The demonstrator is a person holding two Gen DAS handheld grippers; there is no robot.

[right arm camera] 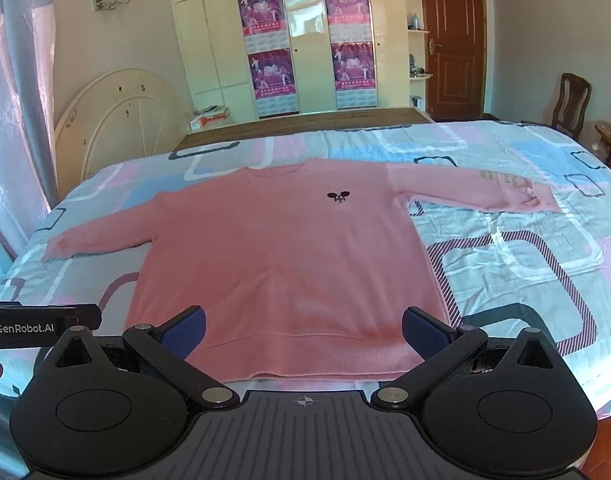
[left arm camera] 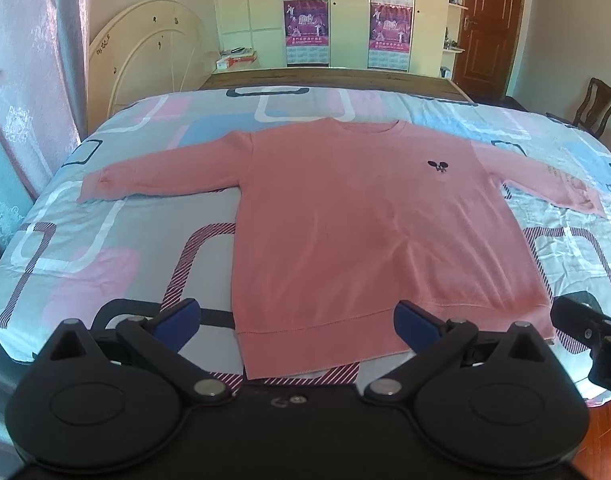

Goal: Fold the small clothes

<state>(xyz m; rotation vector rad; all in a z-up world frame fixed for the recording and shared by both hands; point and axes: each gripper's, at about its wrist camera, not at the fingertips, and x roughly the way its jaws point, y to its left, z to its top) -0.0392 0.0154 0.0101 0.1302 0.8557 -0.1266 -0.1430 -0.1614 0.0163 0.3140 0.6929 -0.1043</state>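
A pink sweater [left arm camera: 357, 216] is laid flat, face up, on the patterned bedspread [left arm camera: 105, 240] of a bed, collar toward the far side and hem at the near edge, with both sleeves spread outward. At the far left, the left sleeve [left arm camera: 161, 172] is stretched out well away from the body; if it is lifted by the cuff alone, the cloth could be dragged and the flat body pulled askew. The left gripper [left arm camera: 297, 326] is held just above the hem's left corner with its jaws released and nothing between them; should they be closed too shallowly on the ribbed hem [left arm camera: 305, 344], only the top layer could be caught and the back layer left behind. A soft ridge of wrinkles near the middle of the body could be pressed into any fold made over it. The right gripper [right arm camera: 303, 330] is likewise spread wide and empty over the hem's right half. The right sleeve [right arm camera: 473, 192] lies toward the bed's right side, and an uneven lift by the two grippers could twist the sweater or slide it off the near edge.
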